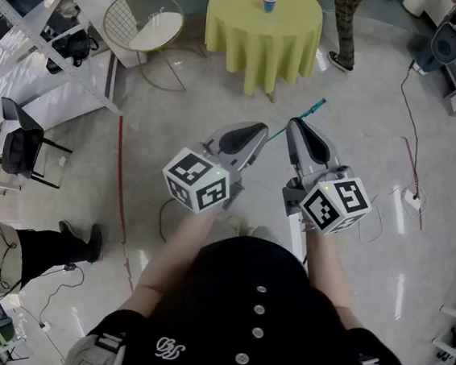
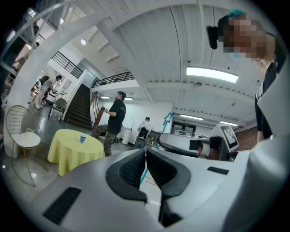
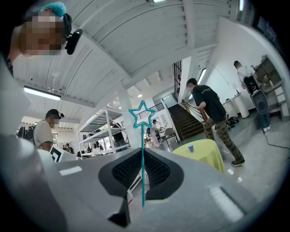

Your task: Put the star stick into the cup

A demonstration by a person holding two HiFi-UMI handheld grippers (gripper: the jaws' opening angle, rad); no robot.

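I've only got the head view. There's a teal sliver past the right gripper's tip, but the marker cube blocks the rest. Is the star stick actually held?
Observer: Yes. In the right gripper view the star stick is pinched between the fingers of the right gripper, with the star end standing up above them.
Operator: What about the left one? From above I can't see between its fingers.
Observer: The left gripper has its fingers together at the tips. A thin teal line shows in the slit below, and I can't tell whether they pinch it.
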